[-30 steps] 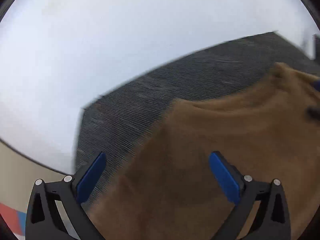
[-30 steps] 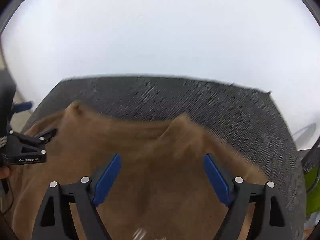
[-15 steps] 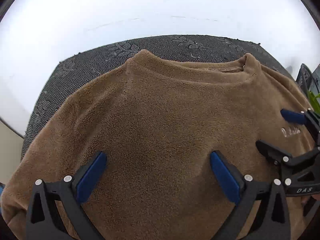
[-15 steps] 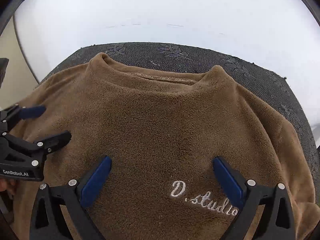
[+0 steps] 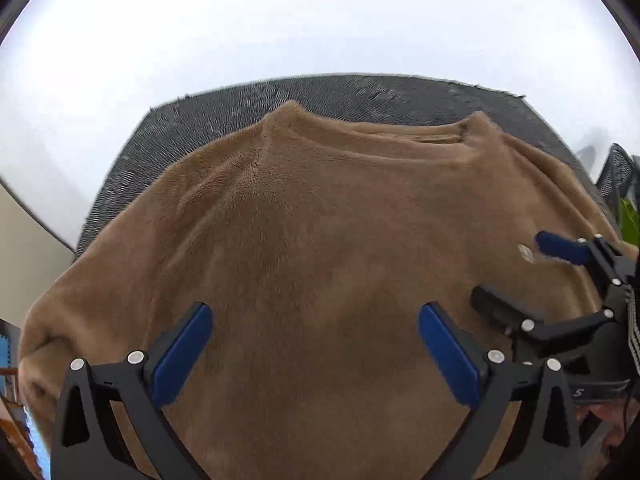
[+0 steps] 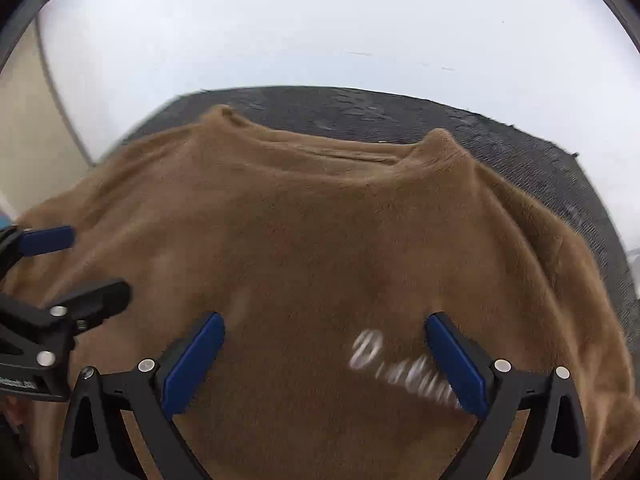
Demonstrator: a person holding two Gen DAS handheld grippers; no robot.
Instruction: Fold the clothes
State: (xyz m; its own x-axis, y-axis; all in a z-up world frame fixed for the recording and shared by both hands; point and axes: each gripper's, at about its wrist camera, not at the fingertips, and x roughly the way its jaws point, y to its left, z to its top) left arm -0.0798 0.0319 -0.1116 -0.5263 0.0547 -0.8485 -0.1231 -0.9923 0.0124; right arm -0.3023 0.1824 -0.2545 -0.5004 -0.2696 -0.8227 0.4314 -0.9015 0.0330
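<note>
Where claws (image 5: 316,352) gape: sweater (image 5: 320,240) beneath

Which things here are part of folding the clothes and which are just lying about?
For the job:
brown fleece sweater, spread front up
dark mat under it
left gripper, open
right gripper, open

Lying about:
black mesh basket at the right edge
something green beside it, too cropped to name

white script on brown sweater (image 6: 320,248), too blurred to read
</note>
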